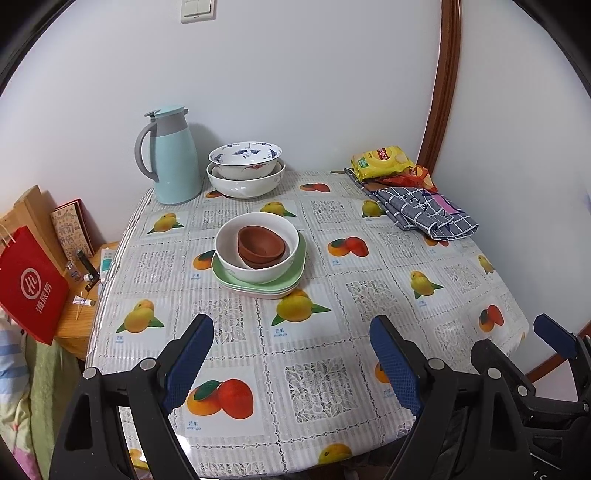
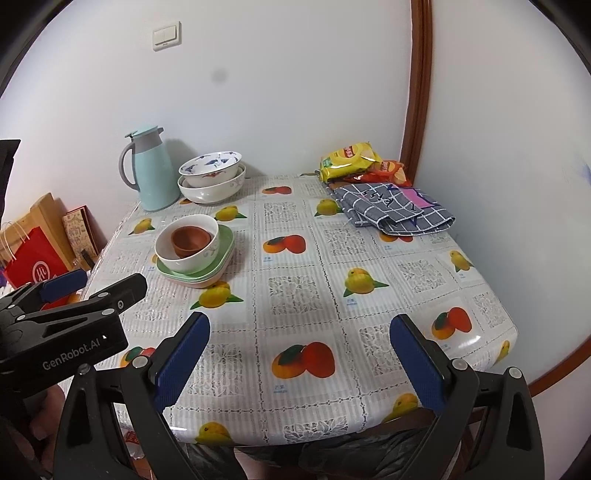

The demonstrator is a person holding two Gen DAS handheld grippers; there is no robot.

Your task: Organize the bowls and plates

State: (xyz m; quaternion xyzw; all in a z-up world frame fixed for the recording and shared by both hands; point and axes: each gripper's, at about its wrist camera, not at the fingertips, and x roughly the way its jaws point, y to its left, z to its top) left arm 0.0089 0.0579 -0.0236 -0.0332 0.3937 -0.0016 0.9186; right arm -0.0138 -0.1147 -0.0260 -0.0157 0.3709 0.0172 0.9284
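Green plates (image 1: 295,275) half-hidden under bowl (image 1: 258,254)

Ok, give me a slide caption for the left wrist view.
Open left gripper hovers over the table before brown bowls nested in a white bowl on green plates.

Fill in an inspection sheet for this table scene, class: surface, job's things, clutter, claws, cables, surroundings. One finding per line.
Surface: table under a glossy fruit-print cover, bare along its near edge.
Job's things: brown bowls nested in a white bowl, which sits on stacked green plates; blue-patterned bowl nested in a large white bowl by the wall.
Clutter: mint jug back left; snack packets and checked cloth back right.
Claws: left claw open, holding nothing; right claw open, holding nothing; both above the near table edge.
Cables: nothing seen.
Surroundings: white wall with light switch; wooden door frame; red paper bag left of the table.
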